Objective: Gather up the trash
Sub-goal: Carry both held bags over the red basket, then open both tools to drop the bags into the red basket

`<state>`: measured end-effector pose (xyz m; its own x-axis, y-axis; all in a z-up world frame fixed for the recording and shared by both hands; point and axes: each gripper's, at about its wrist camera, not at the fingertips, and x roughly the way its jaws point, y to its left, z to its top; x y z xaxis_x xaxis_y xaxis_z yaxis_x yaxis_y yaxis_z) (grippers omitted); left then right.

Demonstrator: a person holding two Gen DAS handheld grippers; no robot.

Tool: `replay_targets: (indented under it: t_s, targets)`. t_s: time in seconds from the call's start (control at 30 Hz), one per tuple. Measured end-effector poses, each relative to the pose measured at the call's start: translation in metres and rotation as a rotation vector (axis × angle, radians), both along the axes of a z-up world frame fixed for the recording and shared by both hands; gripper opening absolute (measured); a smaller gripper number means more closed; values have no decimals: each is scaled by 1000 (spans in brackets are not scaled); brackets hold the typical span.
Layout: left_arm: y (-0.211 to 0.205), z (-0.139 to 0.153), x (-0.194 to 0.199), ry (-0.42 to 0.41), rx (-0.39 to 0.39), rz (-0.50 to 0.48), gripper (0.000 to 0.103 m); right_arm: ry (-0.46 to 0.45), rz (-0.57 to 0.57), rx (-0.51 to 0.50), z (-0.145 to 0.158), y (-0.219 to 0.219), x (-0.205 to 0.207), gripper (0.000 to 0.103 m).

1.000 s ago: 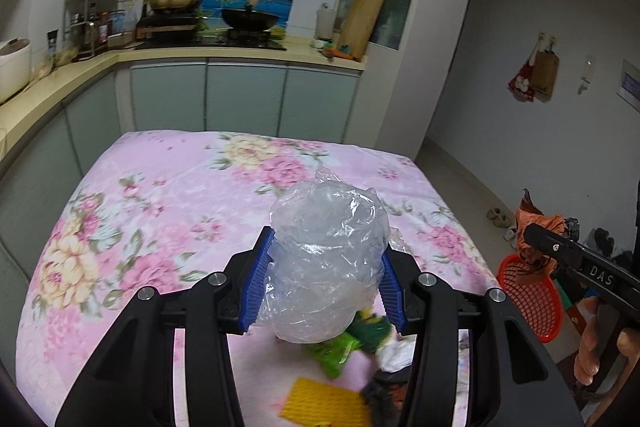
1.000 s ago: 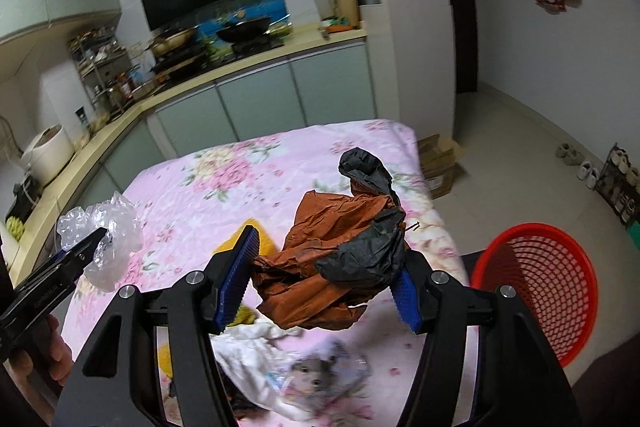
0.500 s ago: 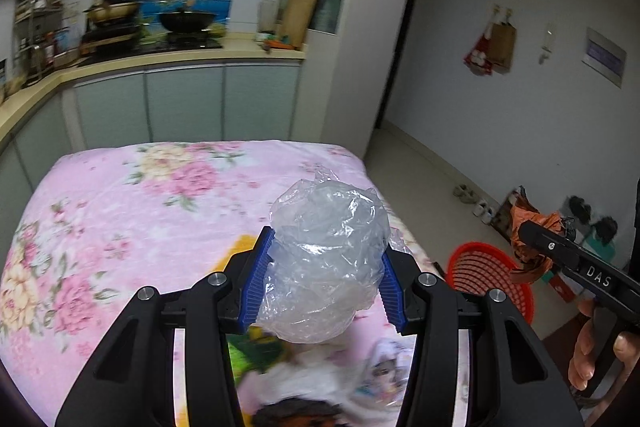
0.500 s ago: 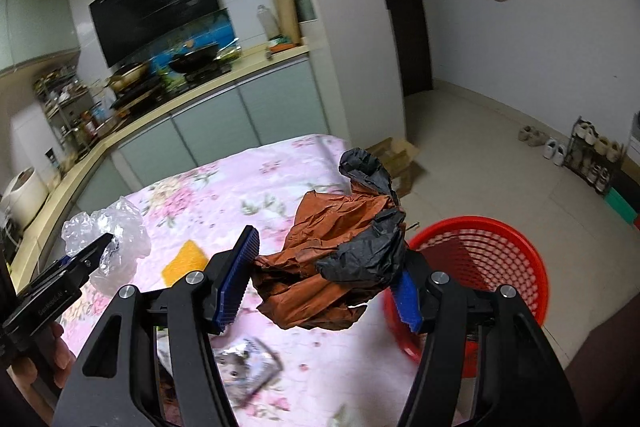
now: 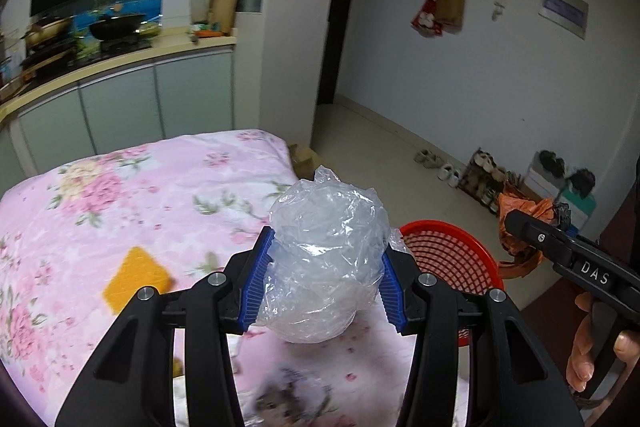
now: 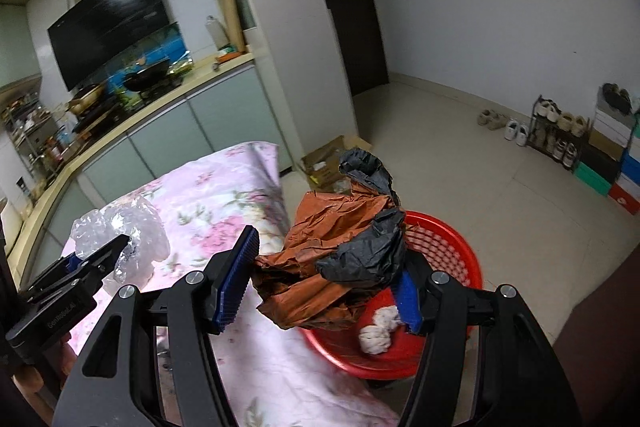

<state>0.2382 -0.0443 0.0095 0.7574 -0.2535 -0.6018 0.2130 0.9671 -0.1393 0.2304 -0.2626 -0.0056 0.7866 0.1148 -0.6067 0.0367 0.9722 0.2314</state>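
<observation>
The left gripper (image 5: 324, 281) is pinching a clear bag (image 5: 326, 259) between its blue pads, hanging over the near edge of the table (image 5: 120, 195) with the red basket (image 5: 452, 247) at its 2 o'clock. The right gripper (image 6: 326, 283) is clamped on a brown-and-black wad (image 6: 340, 267), hanging directly above the basket (image 6: 452, 267), where a white paper ball (image 6: 378, 331) is already lying.

Both loads are looking feather-light and soft. The bag is puffed, glossy film — probably slippery and springy, so the pinch across its middle seems the right hold, since a loose corner would likely slide out. The wad is crinkled, matte plastic, brown with black folds curling up at 12 o'clock; it is bulging past the pads and should fall free once the fingers part, though thin film may be clinging to the ribbed pads.

More trash is waiting on the floral cloth: a yellow pad (image 5: 136, 275) at 9 o'clock of the left gripper and a blurred printed wrapper (image 5: 288, 395) at 6 o'clock.
</observation>
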Motion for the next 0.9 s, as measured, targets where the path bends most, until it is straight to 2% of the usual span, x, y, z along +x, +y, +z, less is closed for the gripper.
replay_targets:
  t_s: [0.3,0.5,0.9]
  targets:
    - [-52,-17,21,50,16,-101,47,50,-71,2,-18,-37,9,59]
    - [-86,-41,32,100,32,-179,47,99,-96,-8,-36,-57,18,59]
    - [-128,-89,50,214,54,-248,47,215,-101,33,-76,-80,44,59]
